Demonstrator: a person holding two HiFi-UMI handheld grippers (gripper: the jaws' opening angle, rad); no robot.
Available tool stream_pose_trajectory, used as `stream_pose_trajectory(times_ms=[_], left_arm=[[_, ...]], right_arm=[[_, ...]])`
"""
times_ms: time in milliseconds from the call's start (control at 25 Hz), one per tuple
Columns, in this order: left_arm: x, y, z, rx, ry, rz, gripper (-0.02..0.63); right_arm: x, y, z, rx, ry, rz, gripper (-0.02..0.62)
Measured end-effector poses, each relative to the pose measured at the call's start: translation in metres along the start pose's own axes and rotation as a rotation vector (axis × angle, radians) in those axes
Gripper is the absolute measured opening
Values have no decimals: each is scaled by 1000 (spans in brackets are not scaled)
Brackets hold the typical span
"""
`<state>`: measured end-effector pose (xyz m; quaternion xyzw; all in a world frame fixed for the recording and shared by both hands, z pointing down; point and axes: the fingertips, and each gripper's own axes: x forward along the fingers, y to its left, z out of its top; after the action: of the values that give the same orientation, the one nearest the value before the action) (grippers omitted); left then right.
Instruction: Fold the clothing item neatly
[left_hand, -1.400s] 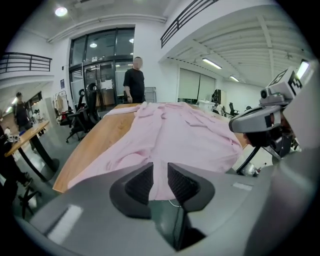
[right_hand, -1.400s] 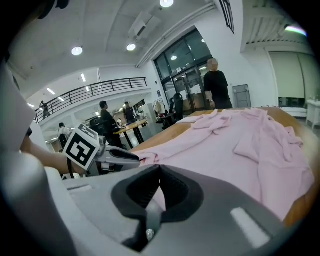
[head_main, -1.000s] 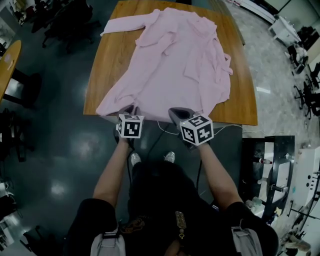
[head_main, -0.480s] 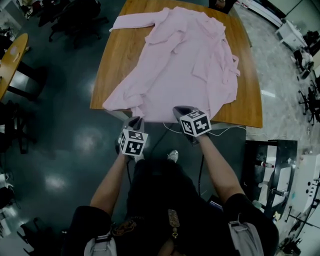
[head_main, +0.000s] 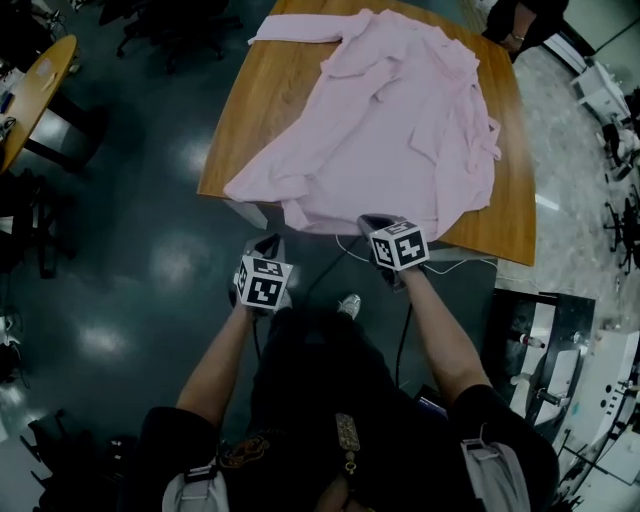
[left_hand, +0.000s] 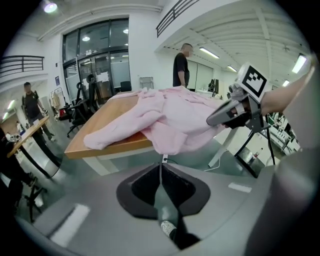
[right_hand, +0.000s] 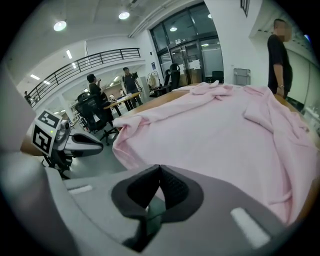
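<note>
Meeting jaws, left gripper (left_hand: 161, 165): they had just been closing and stood tip to tip, nothing between them.
Left gripper's place (head_main: 268, 240): off the table's near edge, over the dark floor (head_main: 150, 270), just short of the cloth's hanging corner and apart from it.
Jaws, right gripper (right_hand: 160, 167): pressed together at the tips; whether a thin fold of cloth lay between them could not be told.
Right gripper's place (head_main: 372, 222): at the near hem of the garment, right of the left one.
Pink garment (head_main: 390, 130): spread open and rumpled across the table, one sleeve stretched toward the far left corner, the near hem drooping over the table's edge.
Wooden table (head_main: 270, 110): bare wood showed on the left side and in a strip along the right.
White cable (head_main: 455, 262): ran along below the near edge of the table.
Bystander (left_hand: 181, 65): a person in dark clothes stood at the far end of the table.
</note>
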<state>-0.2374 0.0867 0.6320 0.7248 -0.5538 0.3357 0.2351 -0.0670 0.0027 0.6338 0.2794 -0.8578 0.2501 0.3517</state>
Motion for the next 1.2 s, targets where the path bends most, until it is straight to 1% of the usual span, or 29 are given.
stream_pose_trajectory(times_ms=[80, 160, 240, 320, 400, 480, 560, 680, 800, 840, 880, 1000, 1120, 1200], left_arm=[[-4, 15, 5, -28, -23, 27, 26], [-6, 34, 13, -56, -47, 63, 44], [-9, 58, 21, -82, -71, 115, 100], [-12, 84, 30, -101, -96, 166, 121], [-13, 108, 37, -119, -110, 197, 143], [-12, 130, 44, -136, -115, 210, 168], [-6, 147, 48, -148, -107, 204, 202], [6, 158, 42, -161, -64, 153, 219], [19, 156, 34, -146, -17, 76, 219], [22, 155, 33, -135, -7, 54, 204], [23, 153, 32, -127, -1, 36, 173], [22, 148, 35, -116, -6, -6, 31], [16, 143, 59, -89, -51, -33, 23], [10, 129, 80, -57, -93, -54, 21]], right_arm=[[-1, 4, -5, -2, 18, 3, 3], [-3, 6, -10, 1, 29, -3, 3], [-4, 10, -10, 11, 24, -8, 3], [-6, 17, -7, 17, 11, -8, 3], [-8, 25, -1, 16, -4, -10, 3], [-9, 30, 7, 16, -19, -20, 3], [-8, 33, 14, 19, -34, -33, 3], [-6, 40, 19, 33, -43, -49, 3], [-2, 50, 20, 52, -44, -67, 3], [-1, 54, 21, 56, -46, -73, 3], [0, 58, 22, 59, -48, -77, 3], [-2, 68, 29, 65, -68, -86, 3], [-8, 71, 42, 57, -110, -90, 3], [-11, 68, 44, 57, -128, -91, 3]])
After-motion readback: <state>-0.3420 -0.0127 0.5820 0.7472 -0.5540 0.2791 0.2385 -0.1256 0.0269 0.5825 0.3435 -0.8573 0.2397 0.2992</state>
